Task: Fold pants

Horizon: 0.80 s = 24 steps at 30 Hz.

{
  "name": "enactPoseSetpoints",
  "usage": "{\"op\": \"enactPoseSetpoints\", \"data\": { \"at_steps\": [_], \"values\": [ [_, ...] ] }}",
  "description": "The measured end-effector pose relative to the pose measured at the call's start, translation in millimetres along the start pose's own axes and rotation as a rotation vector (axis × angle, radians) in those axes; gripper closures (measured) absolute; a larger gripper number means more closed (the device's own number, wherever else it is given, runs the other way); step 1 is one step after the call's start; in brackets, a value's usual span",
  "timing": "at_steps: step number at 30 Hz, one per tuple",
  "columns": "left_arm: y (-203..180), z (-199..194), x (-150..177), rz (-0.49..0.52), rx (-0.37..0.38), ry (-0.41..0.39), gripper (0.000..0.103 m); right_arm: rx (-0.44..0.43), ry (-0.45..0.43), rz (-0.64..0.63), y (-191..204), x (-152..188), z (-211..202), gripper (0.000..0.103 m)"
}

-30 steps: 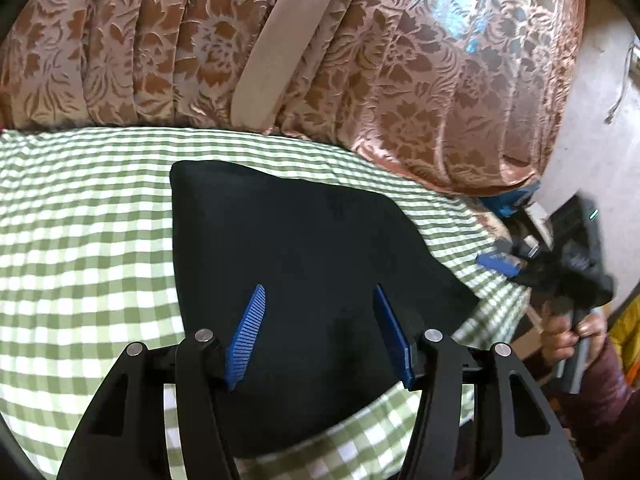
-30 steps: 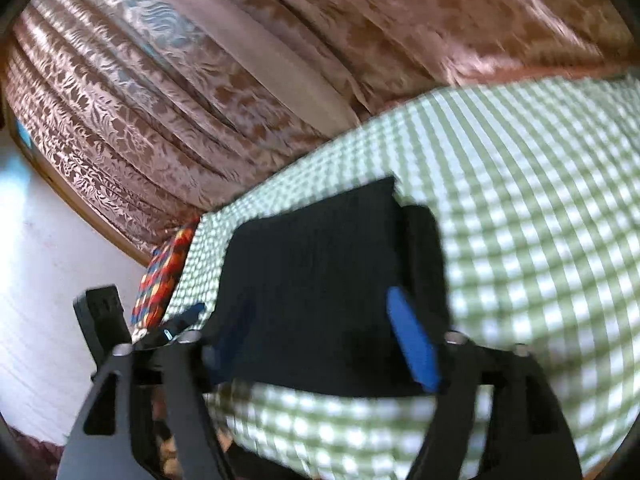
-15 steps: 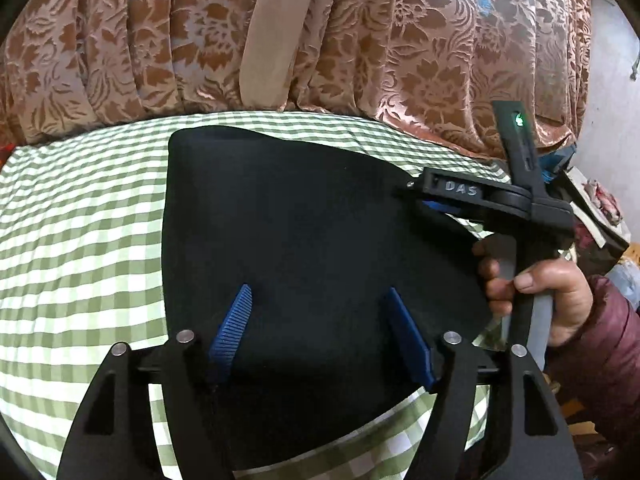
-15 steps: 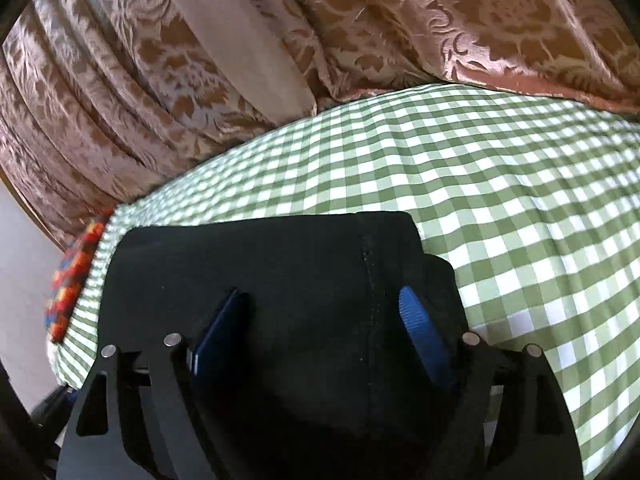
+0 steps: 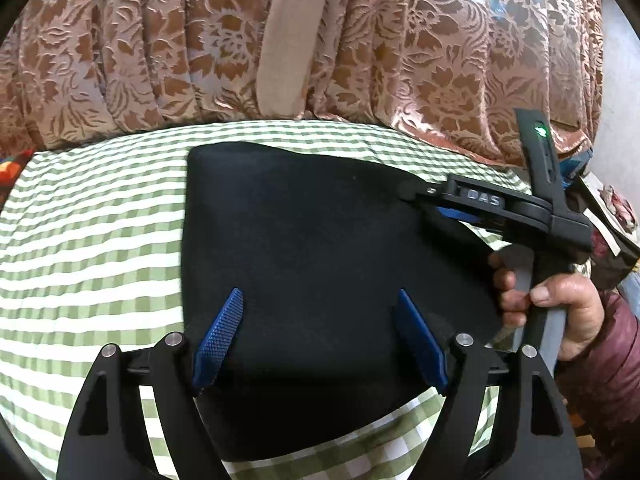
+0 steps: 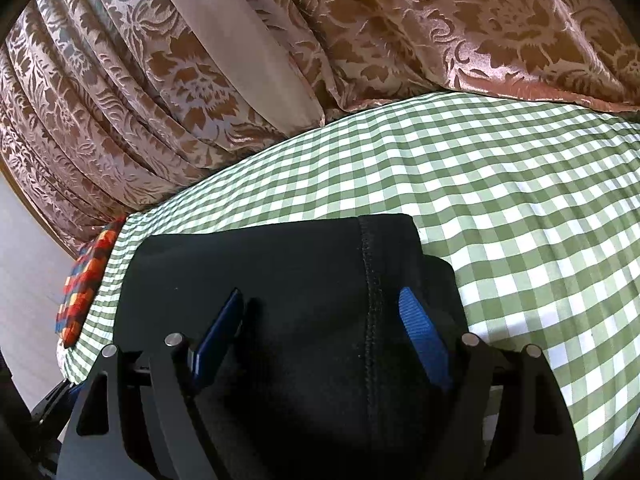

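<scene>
Black pants (image 5: 312,248) are seen folded into a compact stack at frame centre on the green checked cloth (image 5: 88,240). Left gripper (image 5: 320,340) is held over the near edge, jaws wide apart, nothing gripped. Right gripper (image 6: 320,332) is likewise spread wide over the stitched seam, gripping nothing. Floral curtain (image 5: 440,60) fills the upper frame.
</scene>
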<state>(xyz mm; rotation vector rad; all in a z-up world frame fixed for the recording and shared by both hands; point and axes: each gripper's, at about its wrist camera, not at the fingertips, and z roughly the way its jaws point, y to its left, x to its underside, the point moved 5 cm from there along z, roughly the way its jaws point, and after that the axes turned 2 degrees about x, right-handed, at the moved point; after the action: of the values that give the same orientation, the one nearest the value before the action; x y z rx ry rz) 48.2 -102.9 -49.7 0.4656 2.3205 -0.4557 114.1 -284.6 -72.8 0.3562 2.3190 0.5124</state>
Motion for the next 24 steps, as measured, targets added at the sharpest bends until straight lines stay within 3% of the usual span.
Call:
{"op": "enactPoseSetpoints", "data": {
  "at_steps": [5, 9, 12, 13, 16, 19, 24],
  "values": [
    [8.2, -9.0, -3.8, -0.010, -0.039, -0.014, 0.025, 0.006, -0.038, -0.036, 4.7, 0.5, -28.6, 0.023],
    [14.5, -13.5, -5.9, -0.011, -0.078, -0.026, 0.025, -0.037, -0.020, -0.091, 13.5, 6.9, -50.2, 0.048],
    [19.7, -14.3, -5.7, -0.024, -0.090, -0.024, 0.025, -0.052, 0.012, -0.146, 20.0, 22.0, -60.9, 0.057],
    [21.0, -14.0, -5.5, -0.026, -0.094, -0.023, 0.025, -0.042, 0.024, -0.161, 20.2, 27.3, -61.0, 0.059],
    [23.8, -9.0, -1.3, -0.027, -0.107, -0.006, 0.025, 0.109, 0.094, -0.198, 1.9, 50.2, -45.6, 0.060],
    [25.0, -4.3, 2.8, -0.036, -0.101, 0.008, 0.025, 0.069, 0.062, -0.144, -13.8, 59.9, -44.7, 0.060],
    [26.1, -0.6, 9.1, -0.049, -0.100, 0.017, 0.025, 0.085, 0.042, -0.157, -10.4, 62.3, -45.3, 0.060]
  ]
}}
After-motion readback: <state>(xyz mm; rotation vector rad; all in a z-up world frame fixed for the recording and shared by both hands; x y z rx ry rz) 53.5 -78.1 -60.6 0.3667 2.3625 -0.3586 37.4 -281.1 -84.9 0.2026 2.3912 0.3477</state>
